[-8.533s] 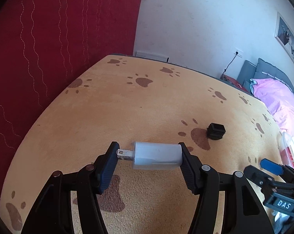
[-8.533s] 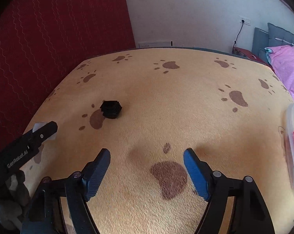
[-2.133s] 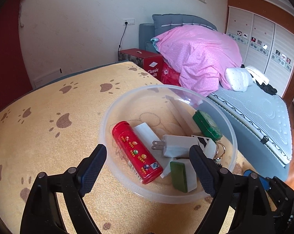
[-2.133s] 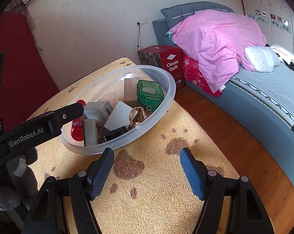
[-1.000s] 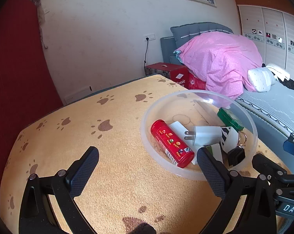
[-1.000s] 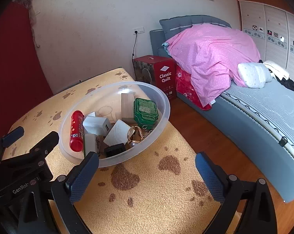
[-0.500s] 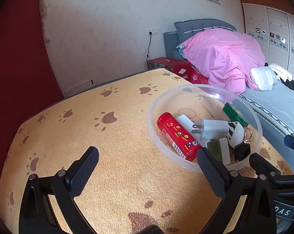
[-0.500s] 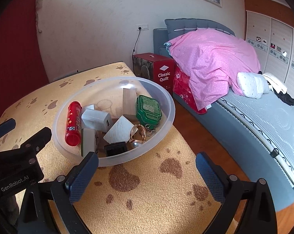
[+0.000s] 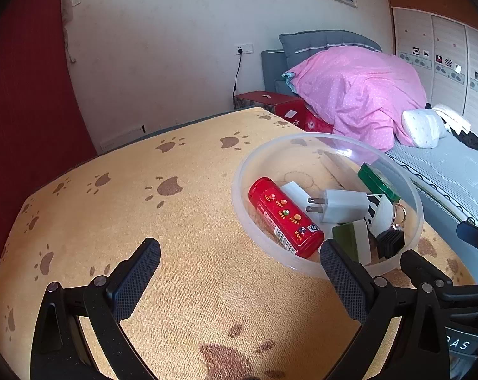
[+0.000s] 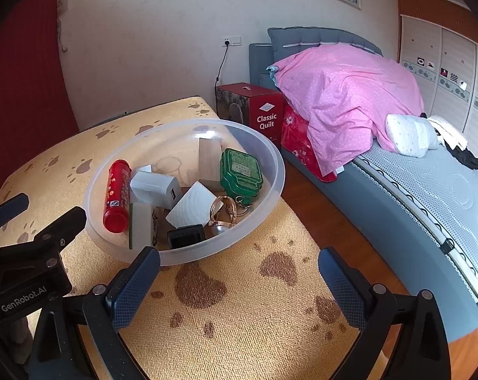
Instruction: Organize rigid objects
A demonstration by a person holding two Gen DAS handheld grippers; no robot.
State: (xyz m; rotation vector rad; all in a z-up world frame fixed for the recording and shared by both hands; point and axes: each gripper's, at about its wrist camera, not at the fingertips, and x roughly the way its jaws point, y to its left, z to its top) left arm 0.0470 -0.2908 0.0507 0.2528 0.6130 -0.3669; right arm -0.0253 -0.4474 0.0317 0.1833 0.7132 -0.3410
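A clear plastic bowl (image 9: 239, 186) (image 10: 280, 171) stands on the yellow paw-print table cover (image 9: 144, 209) near its right end. In it lie a red tube (image 9: 283, 217) (image 10: 117, 194), a white charger (image 9: 343, 205) (image 10: 152, 188), a green tin (image 10: 240, 171), a wooden block (image 10: 210, 161), a black square cap (image 10: 185, 236) and a key ring (image 10: 223, 210). My left gripper (image 9: 239, 272) is open and empty, above the cover just left of the bowl. My right gripper (image 10: 239, 275) is open and empty, in front of the bowl.
A bed with a pink quilt (image 10: 349, 95) and grey mattress (image 10: 429, 209) stands to the right across a strip of wooden floor. A red "Classic Quilt" box (image 10: 254, 110) sits behind the table. A red curtain (image 9: 27, 95) hangs at the left.
The left gripper let go of the white charger, which now lies in the bowl. Both grippers have drawn back from the bowl and opened wider.
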